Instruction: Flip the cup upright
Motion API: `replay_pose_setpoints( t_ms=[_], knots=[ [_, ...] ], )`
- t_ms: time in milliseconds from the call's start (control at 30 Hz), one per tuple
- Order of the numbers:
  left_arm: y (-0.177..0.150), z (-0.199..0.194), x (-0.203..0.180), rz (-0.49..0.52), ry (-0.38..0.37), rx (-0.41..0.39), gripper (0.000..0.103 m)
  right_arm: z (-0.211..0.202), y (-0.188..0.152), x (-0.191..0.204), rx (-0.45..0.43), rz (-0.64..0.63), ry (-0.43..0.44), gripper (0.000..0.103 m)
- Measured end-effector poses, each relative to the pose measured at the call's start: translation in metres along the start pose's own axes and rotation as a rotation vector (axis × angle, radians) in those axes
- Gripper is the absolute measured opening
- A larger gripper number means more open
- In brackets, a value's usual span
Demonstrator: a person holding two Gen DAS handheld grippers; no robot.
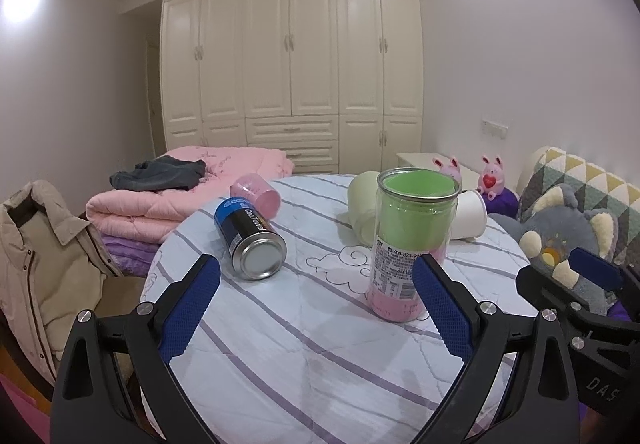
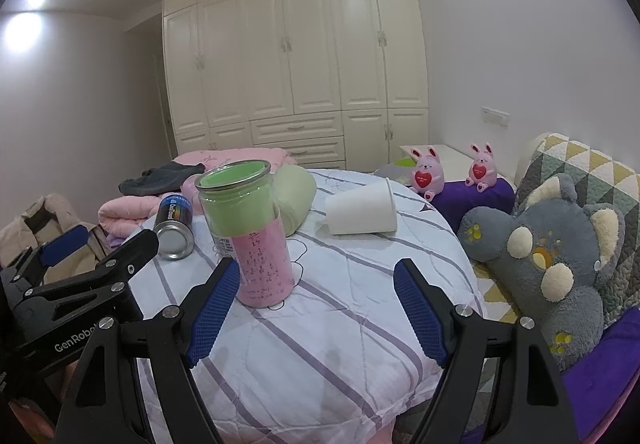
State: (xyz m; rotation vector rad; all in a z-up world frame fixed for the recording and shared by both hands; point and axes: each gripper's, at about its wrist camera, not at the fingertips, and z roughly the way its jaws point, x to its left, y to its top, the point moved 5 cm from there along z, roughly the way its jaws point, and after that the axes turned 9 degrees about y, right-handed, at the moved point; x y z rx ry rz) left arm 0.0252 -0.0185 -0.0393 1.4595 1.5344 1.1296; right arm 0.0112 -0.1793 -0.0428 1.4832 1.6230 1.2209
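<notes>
While both tongs (image 1: 316, 300) (image 2: 316, 314) gape apart, the green-pink cup (image 2: 250, 232) stands upright.

The clear green-and-pink cup (image 1: 408, 244) (image 2: 250, 232) stands upright, mouth up, on the striped quilt (image 1: 300, 324) (image 2: 340, 304).

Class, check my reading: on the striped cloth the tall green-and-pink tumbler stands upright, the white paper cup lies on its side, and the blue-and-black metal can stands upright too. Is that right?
Not quite. The blue-and-black metal can lies on its side, its silver base facing the camera, as the left wrist view shows. The rest holds: the tall green-and-pink tumbler stands upright and the white paper cup lies on its side on the striped cloth.
</notes>
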Motion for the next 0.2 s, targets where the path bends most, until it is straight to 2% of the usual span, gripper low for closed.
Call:
replay_pose_setpoints(
  t_ms=[200],
  knots=[
    [-0.0009,0.0000,0.0010,-0.006,0.005,0.012,0.098,0.0021,-0.0011,0.0010,0.014,-0.003,-0.001,0.081]
  ],
)
